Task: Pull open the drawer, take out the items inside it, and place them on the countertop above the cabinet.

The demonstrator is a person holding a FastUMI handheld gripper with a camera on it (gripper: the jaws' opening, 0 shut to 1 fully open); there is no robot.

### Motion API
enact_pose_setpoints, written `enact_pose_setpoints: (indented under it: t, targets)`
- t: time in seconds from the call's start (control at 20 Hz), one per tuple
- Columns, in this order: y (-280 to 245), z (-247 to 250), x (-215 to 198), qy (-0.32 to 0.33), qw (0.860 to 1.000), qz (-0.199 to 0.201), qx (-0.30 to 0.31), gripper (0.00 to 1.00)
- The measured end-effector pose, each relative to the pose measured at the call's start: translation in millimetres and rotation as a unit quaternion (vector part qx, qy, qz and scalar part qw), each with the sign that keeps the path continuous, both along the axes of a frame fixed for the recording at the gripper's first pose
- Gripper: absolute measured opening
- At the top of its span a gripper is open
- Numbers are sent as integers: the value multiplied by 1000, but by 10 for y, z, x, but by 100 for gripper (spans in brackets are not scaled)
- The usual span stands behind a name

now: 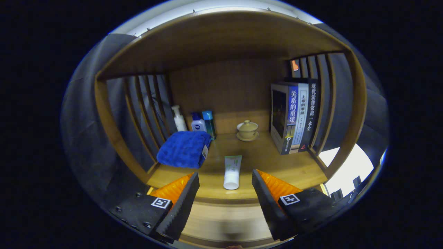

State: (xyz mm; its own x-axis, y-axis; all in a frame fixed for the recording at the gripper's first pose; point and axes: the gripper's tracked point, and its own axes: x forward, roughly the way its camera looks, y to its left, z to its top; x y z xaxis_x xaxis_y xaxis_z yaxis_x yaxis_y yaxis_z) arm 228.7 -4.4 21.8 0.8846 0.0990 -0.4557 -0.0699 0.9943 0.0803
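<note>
Here, my gripper (225, 180) hangs in front of a wooden cabinet shelf with its fingers spread wide and holding nothing. Between the fingertips, and a little ahead of them, I see a white tube (232, 172) with a pale green upper end lying on the countertop (297, 169), its cap end toward me, close to the front edge of the wood and touched by neither finger. To the left of the tube a folded blue towel (184, 149) sits on the same surface, a small tag hanging from its right side. Behind the towel, against the back wall, stand a white pump bottle (179, 118), a white bottle with a blue cap (198, 123) and a teal box (209, 123), close together in a row. Near the middle of the back, well apart from the tube, a tan lidded cup (247, 130) rests on its saucer. On the right, a group of books (294, 116) stands upright with spines facing me, leaning against the slatted side (323, 100) of the cabinet; a matching slatted side (145, 110) closes the left. A curved wooden top (221, 38) arches over the shelf. Below the countertop's front edge, between my fingers, I see a lighter band of wood (225, 218); I cannot tell whether it is the drawer's front or its inside.
</note>
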Motion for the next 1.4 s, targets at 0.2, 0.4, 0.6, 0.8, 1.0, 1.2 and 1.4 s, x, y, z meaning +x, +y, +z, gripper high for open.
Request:
enact_pose_setpoints:
  t: [0.2,0.4,0.6,0.8,1.0,1.2,1.4]
  targets:
    - [93,307,-606,-67,998,14,11,99]
    - [158,270,-1197,-116,993,22,-7,99]
    - [246,-205,-1647,-115,993,25,-17,99]
    - [230,-797,-1894,-92,995,13,-37,99]
    - [236,-1111,-1971,-84,995,14,-51,99]
    - [368,-1478,-2102,-54,997,24,-40,99]
    - [335,-1754,-2115,-22,998,27,-53,99]
